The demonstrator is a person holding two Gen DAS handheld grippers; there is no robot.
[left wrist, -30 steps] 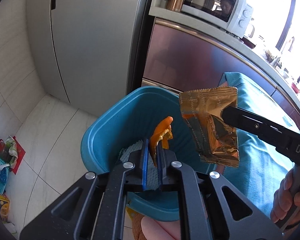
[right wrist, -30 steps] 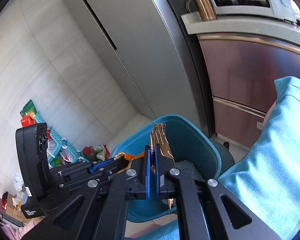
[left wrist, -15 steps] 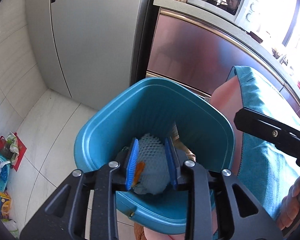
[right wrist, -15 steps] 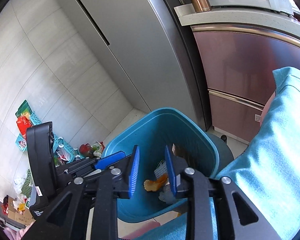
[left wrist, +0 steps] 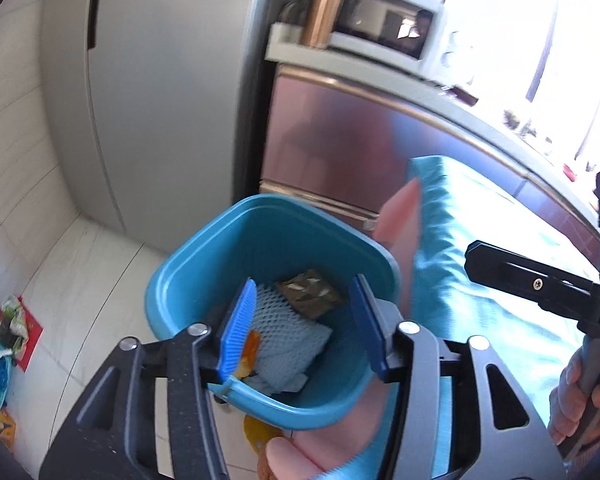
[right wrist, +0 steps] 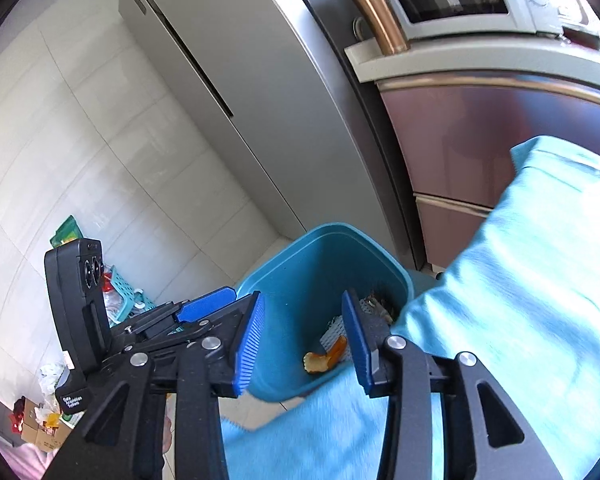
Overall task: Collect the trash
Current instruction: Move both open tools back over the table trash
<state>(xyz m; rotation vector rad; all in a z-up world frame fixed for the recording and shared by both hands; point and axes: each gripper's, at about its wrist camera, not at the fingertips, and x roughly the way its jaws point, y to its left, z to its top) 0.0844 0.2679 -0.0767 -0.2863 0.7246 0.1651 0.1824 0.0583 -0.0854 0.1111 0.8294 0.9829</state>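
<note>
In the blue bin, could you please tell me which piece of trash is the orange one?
The peel, curled against the bin wall; the foam net is pale and the wrapper dark gold-brown.

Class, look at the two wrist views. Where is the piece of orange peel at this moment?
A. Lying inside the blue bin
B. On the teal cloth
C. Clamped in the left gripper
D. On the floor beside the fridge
A. The orange peel lies loose on the bottom of the blue bin, next to the white foam net; the left gripper and right gripper are both opening with nothing between their jaws.
</note>
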